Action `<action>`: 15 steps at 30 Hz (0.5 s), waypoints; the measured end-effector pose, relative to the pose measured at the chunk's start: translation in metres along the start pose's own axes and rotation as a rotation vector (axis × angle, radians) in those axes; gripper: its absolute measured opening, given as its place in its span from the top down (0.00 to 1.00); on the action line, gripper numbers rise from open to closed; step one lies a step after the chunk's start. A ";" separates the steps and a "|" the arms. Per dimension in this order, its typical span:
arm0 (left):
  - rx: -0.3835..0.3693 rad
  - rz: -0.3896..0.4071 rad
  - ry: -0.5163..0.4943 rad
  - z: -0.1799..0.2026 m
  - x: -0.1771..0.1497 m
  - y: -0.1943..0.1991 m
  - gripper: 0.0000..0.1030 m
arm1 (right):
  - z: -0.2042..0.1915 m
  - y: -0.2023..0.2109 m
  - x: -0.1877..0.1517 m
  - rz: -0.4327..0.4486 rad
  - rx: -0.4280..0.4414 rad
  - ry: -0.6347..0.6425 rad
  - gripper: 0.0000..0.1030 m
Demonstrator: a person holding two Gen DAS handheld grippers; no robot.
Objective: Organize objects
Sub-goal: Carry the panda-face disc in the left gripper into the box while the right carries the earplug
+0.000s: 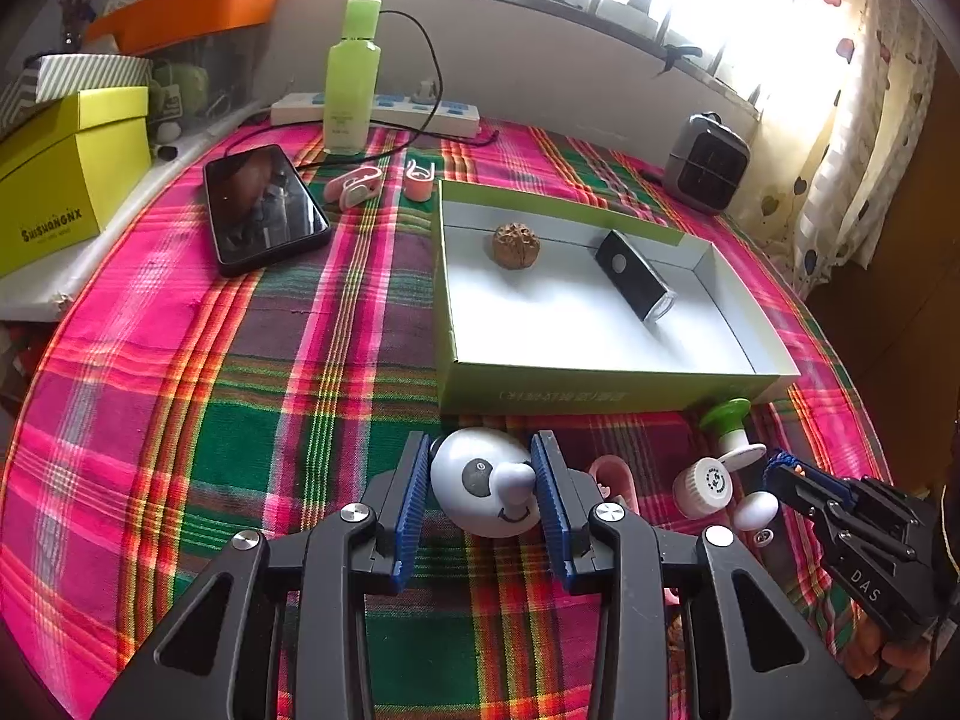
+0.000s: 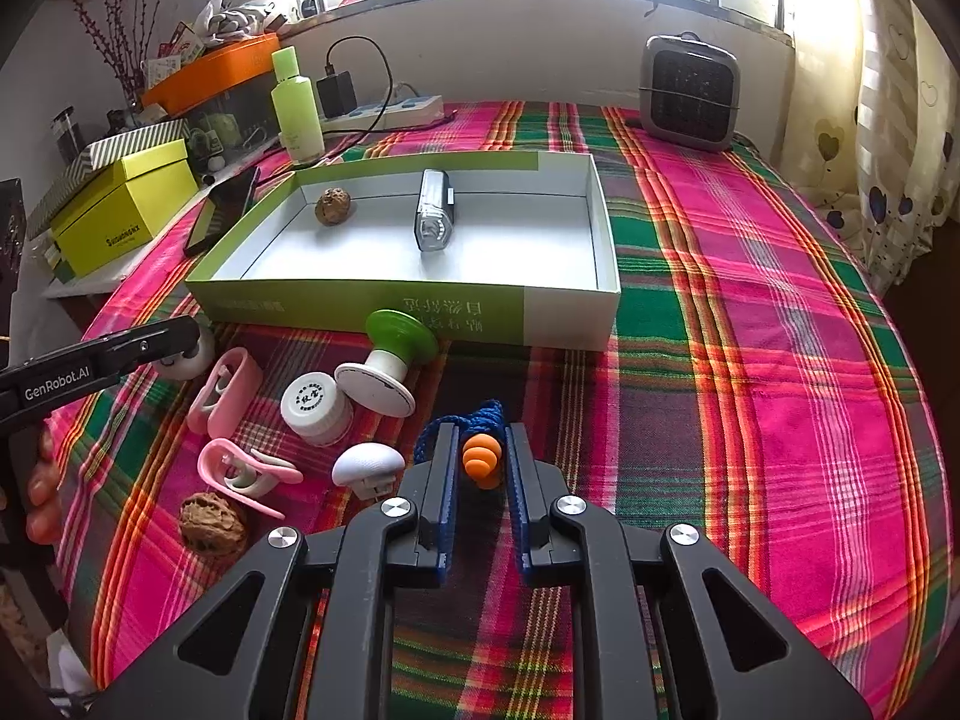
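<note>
**Two tools at the front of the plaid bench**

We see our left tool (image 1: 483, 483) with its blue pads set on either side of a white egg-shaped toy with a face (image 1: 480, 480); the pads look to be touching its flanks, so we take it as gripped, low over the plaid cloth (image 1: 240, 420).

Our right tool (image 2: 482, 462) is narrowed around an orange ribbed earplug (image 2: 481, 459) on a blue cord (image 2: 480, 414); the pads stand just beside the plug, and we cannot tell whether they actually pinch it.

At 12 o'clock from both tools lies the open green-sided box (image 2: 564, 312). Inside it, a walnut (image 2: 333, 206) sits at the far left and a black-and-silver device (image 2: 433, 219) near the middle, well apart from each other.

In the right wrist view, a loose cluster lies at about 10 o'clock from the right tool: a green-and-white suction knob (image 2: 390, 360) tipped on its side against the box front, a white screw-cap jar (image 2: 317, 405), a white mushroom-shaped piece (image 2: 367, 463), two pink clips (image 2: 225, 390) (one nearer us) and a second walnut (image 2: 213, 523).

Farther back stand a green bottle (image 1: 353, 78), a phone (image 1: 264, 207) and a small heater (image 2: 690, 93).
</note>
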State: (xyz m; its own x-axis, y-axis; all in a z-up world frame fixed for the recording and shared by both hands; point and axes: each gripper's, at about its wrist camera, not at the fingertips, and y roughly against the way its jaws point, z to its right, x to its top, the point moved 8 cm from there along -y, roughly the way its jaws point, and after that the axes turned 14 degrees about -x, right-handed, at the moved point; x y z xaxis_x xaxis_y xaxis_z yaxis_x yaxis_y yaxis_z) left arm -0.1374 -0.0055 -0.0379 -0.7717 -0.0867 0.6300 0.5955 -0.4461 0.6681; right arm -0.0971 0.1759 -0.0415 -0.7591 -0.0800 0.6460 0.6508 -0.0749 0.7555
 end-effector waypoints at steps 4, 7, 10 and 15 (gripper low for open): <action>-0.010 0.009 -0.004 0.002 0.002 0.004 0.68 | -0.001 0.004 0.005 0.014 0.004 0.002 0.85; -0.015 0.019 -0.011 0.005 0.005 0.008 0.68 | -0.001 0.007 0.008 0.023 0.007 0.002 0.85; -0.021 0.024 -0.021 0.009 0.008 0.010 0.68 | -0.001 0.009 0.010 0.028 0.009 0.000 0.85; -0.028 0.026 -0.032 0.015 0.011 0.012 0.68 | -0.003 0.013 0.014 0.039 0.013 0.002 0.85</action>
State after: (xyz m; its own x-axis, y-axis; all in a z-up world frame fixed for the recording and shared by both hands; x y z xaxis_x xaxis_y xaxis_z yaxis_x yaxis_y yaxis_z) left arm -0.1356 0.0014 -0.0173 -0.7483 -0.0704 0.6597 0.6085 -0.4689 0.6402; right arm -0.0992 0.1707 -0.0234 -0.7331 -0.0850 0.6748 0.6798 -0.0589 0.7310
